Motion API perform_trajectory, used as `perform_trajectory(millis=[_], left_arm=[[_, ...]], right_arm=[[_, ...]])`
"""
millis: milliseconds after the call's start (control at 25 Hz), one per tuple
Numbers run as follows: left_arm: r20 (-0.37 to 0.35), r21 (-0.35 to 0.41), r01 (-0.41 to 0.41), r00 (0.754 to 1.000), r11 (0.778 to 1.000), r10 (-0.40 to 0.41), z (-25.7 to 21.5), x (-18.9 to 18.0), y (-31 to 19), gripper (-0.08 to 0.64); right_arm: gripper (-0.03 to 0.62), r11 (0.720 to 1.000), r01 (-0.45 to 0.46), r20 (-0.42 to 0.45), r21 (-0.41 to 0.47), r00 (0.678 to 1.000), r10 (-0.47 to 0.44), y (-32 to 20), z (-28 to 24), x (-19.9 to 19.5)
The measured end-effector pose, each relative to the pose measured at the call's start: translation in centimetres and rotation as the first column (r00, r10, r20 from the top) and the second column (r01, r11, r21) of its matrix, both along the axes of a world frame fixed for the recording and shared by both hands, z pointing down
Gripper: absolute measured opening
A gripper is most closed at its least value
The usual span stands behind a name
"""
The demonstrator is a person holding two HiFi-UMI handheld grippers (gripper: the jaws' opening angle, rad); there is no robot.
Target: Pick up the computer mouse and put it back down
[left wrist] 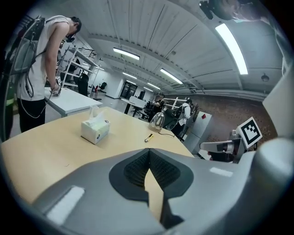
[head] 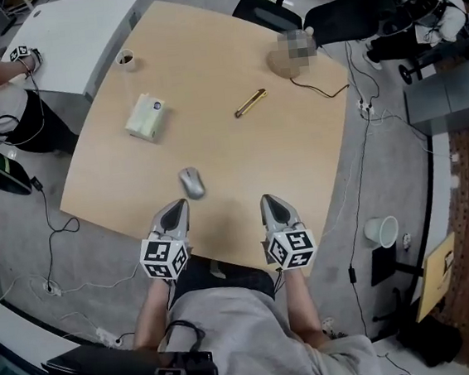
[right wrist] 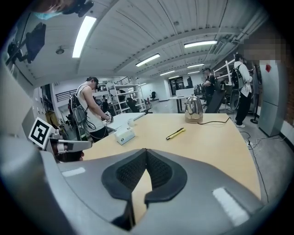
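two empty closed grippers: left gripper [head: 179, 205] beside mouse [head: 191, 183], right gripper [head: 270, 199] apart

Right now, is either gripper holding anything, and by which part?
Nothing is held. The left gripper and right gripper are both shut and empty; the computer mouse lies on the table just ahead of the left one.

Open-plan lab office: wooden table [head: 206, 77], swivel chair [head: 263, 9], metal shelving [left wrist: 73, 69], ceiling strip lights [left wrist: 232, 46].
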State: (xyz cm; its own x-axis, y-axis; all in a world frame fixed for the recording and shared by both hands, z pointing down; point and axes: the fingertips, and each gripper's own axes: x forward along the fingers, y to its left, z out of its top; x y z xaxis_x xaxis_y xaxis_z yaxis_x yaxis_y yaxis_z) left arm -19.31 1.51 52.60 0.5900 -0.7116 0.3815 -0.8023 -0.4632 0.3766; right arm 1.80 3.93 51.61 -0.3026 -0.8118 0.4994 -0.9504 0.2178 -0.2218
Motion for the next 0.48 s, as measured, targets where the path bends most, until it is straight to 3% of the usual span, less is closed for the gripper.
perform_trajectory(millis=[480], left_arm=[[0.066, -0.066, 0.078, 0.995, 0.995, -0.073, 2.9, 0.7, -2.0, 0.02]], right_arm=[[0.006, 0.998, 0.06, 0.006, -0.028, 0.998, -0.06, -2.2, 1.8, 1.3]])
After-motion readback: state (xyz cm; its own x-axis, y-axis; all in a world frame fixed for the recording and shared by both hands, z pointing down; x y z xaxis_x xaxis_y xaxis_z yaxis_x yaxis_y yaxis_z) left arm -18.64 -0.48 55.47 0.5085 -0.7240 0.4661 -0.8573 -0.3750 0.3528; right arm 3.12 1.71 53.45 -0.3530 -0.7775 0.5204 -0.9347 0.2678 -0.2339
